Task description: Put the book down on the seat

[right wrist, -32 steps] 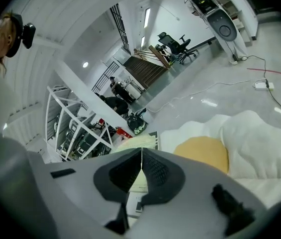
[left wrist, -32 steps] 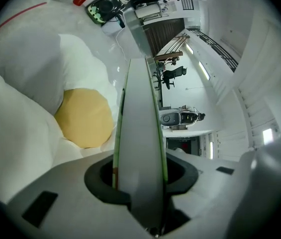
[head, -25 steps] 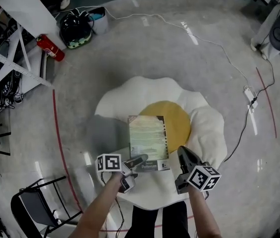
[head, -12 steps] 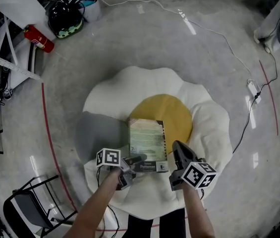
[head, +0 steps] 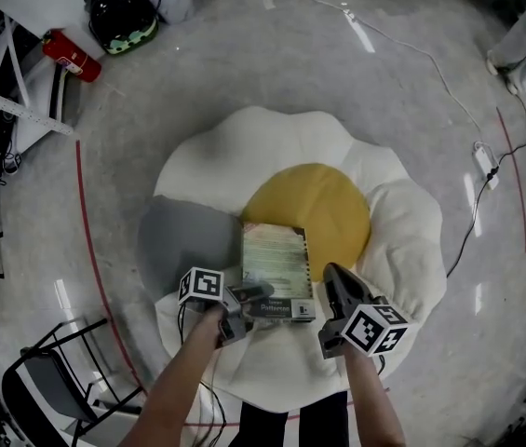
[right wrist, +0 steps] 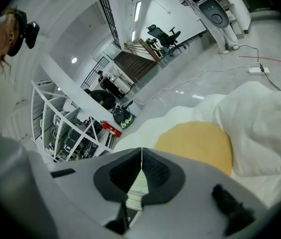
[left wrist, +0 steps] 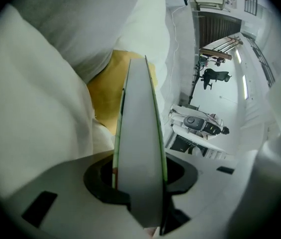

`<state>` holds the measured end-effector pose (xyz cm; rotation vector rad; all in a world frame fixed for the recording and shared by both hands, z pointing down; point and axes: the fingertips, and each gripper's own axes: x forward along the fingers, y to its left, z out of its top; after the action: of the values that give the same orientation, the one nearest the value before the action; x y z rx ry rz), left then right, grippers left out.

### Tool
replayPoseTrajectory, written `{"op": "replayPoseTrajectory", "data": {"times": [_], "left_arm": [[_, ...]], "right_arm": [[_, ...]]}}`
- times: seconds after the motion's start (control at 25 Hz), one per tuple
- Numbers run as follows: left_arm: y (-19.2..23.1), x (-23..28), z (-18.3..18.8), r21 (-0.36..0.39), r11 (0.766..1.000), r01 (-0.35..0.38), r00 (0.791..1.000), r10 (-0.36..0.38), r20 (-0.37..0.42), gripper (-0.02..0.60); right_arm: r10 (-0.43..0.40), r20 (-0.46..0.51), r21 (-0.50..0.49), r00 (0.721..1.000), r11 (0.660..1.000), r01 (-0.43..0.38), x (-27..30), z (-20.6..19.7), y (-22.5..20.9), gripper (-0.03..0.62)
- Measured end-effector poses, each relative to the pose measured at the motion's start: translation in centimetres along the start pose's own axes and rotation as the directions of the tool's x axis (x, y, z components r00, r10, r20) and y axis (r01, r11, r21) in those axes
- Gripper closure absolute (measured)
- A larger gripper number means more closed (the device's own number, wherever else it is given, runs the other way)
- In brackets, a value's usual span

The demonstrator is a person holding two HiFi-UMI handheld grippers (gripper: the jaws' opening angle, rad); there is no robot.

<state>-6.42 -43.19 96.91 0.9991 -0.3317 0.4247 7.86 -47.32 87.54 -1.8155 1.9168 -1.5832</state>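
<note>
Polished grey concrete floor [head: 411,110] is spreading out around the one seat [head: 244,147], a soft white cushion shaped like a fried egg, with a round yellow centre [head: 314,203] and a smooth grey patch [head: 183,240] on its left. You are holding the single book [head: 276,264], a thin rectangular paperback with a pale green cover, face up over the seat's near half. Its long axis is running away from you, with the far end reaching onto the yellow centre and the dark title strip lying nearest you. Your left gripper [head: 249,296] is clamping the book's near left corner, its jaws pressing both covers. Your right gripper [head: 332,282] is hovering just beside the near right corner, its jaws closed together on nothing.
</note>
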Motion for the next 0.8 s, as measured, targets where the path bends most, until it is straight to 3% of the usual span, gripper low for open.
{"op": "replayPoseTrajectory", "data": {"times": [0.36,0.56,0.8], "left_arm": [[0.8,0.0,0.2,0.059,0.997,-0.053,0.998,0.052,0.019,0.396],[-0.3,-0.6,0.1,0.046,0.999,-0.015,0.996,0.011,0.089,0.282],[-0.7,-2.9,-1.2,0.07,0.991,-0.117,0.98,0.104,0.169,0.212]], "right_arm": [[0.018,-0.016,0.001,1.0,1.0,-0.018,0.6,-1.2,1.1,0.58],[0.025,-0.005,0.001,1.0,1.0,-0.025,-0.3,-0.4,1.8,0.58],[0.042,0.006,0.01,0.999,0.999,-0.042,-2.2,0.6,3.6,0.58]]}}
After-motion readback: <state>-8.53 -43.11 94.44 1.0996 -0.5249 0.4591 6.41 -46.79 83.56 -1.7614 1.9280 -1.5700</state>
